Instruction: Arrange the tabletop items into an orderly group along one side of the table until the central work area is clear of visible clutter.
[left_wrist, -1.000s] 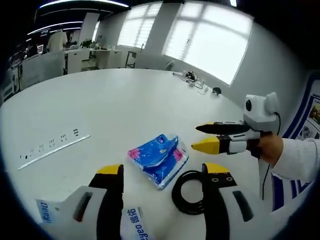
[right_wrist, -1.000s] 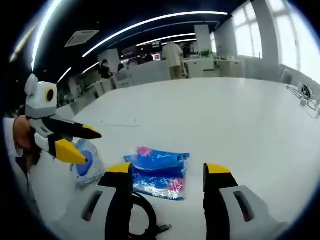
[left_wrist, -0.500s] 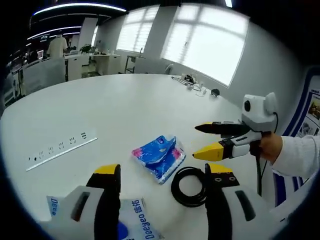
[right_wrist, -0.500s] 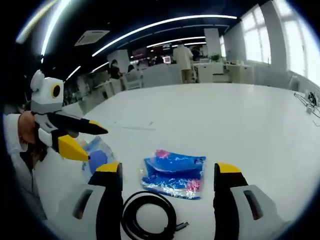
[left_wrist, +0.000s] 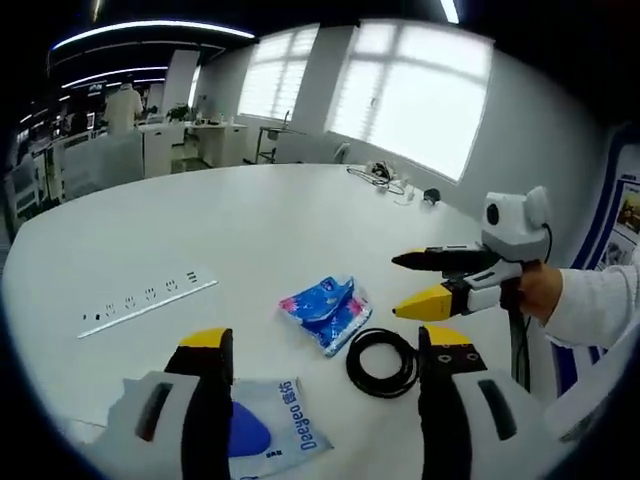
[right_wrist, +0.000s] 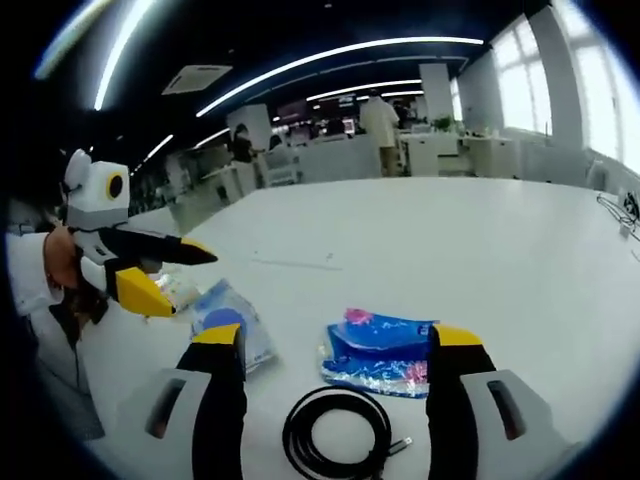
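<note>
Both tongs, left (left_wrist: 320, 345) and right (right_wrist: 338, 345), hang apart above a broad white counter (left_wrist: 250, 220); bright windows (left_wrist: 400, 90) at twelve o'clock, socket strip (left_wrist: 150, 300) at nine.

Both views face the coiled cable (left_wrist: 381, 362) from above.

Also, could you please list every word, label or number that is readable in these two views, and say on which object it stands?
"Deeyeo": blue print on the white and blue packet between the left gripper's jaws.
Blue and pink packet: its print is too blurred to read.
Wall poster at the right edge: too small to read.
</note>
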